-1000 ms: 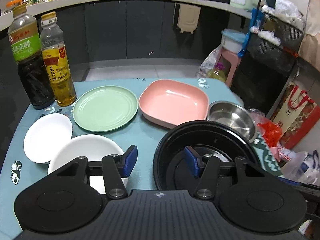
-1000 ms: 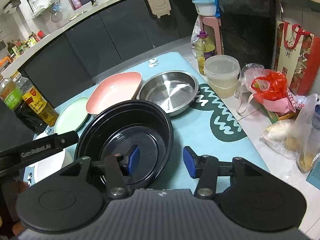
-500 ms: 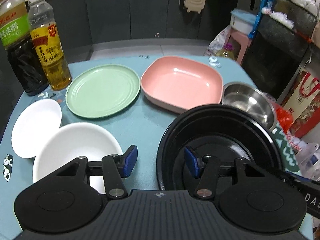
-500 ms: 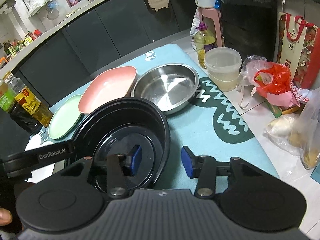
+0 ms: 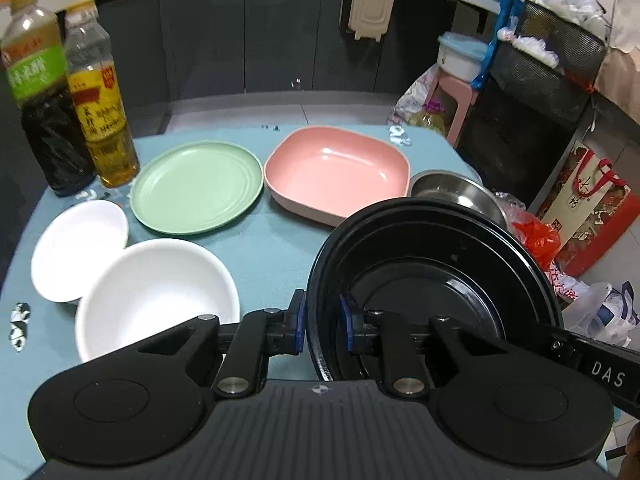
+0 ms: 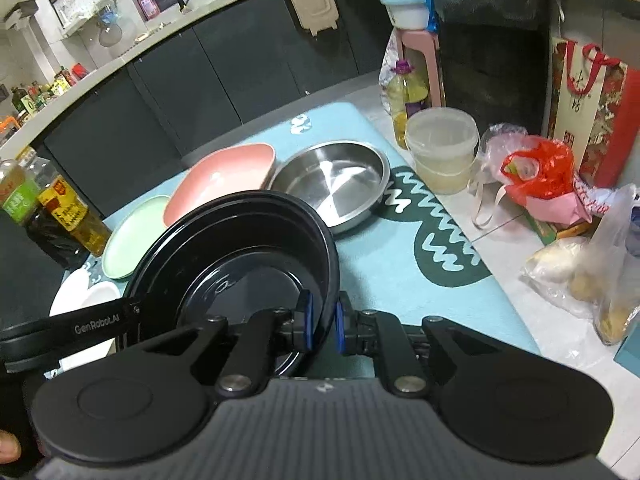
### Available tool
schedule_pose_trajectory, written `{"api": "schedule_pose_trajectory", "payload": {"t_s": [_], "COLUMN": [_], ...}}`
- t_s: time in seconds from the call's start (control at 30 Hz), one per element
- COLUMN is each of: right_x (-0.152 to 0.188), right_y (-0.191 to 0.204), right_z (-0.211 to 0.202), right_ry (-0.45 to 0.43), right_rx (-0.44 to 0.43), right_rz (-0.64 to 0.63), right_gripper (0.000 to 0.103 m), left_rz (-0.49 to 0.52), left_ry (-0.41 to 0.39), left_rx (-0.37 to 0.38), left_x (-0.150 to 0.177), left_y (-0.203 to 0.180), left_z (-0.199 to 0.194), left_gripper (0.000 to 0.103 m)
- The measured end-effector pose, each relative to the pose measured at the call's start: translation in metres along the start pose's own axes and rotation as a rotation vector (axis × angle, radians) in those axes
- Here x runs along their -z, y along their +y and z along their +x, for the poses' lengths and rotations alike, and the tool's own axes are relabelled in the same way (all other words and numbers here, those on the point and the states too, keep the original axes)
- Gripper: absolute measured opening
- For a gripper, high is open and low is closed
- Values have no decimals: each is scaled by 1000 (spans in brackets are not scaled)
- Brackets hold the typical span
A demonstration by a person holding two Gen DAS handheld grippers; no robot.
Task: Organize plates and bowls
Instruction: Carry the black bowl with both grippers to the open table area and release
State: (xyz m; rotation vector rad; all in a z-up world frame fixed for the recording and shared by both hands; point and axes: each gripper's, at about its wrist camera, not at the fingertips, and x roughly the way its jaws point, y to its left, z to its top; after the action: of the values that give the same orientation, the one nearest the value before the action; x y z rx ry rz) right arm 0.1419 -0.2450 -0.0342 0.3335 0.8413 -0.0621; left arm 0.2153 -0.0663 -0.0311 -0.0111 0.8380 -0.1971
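Two-tool grip on black bowl rim

The left tool (image 5: 322, 326) and right tool (image 6: 321, 326) are closing, one on each opposite side wall of the black bowl (image 5: 432, 280), each with one pad inside and one outside; this likely balances the wide bowl for lifting. The bowl sits at the near worktop (image 5: 272, 256) edge, beside the pink dish (image 5: 336, 174).

Both views are lit evenly from overhead by soft indoor light, moderately bright on the table (image 5: 276, 256) and dimmer toward the dark cabinets behind. Pale glare patches sit on the pink dish (image 5: 336, 172), the steel bowl (image 6: 332, 184) and the glossy black bowl (image 5: 432, 280). Shadows under the dishes are faint. Fisheye distortion bends the counter edge into an arc. The bottles (image 5: 60, 92) at the table's far left corner look slightly smeared.
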Motion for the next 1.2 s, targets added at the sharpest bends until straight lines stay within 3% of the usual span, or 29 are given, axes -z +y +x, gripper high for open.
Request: {"api": "schedule_pose_trajectory", "payload": {"t_s": [0.4,0.8,1.2], "right_x": [20,49,80], "right_y": [15,40,64], "right_z": [-39,-54,-55], "right_ry": [-33,-10,38], "right_rx": [-36,-77,-89], "right_rz": [-47,-119,-189], "right_gripper": [11,12,13], "left_rz": [-27,-69,-97], "left_ry": [-54,-98,-66], "left_rx": [28,-5,-31], "left_x": [38,77,115], "left_y": [20,49,77], "left_z": [-64,-111,-124], "left_gripper": [16,16,16]}}
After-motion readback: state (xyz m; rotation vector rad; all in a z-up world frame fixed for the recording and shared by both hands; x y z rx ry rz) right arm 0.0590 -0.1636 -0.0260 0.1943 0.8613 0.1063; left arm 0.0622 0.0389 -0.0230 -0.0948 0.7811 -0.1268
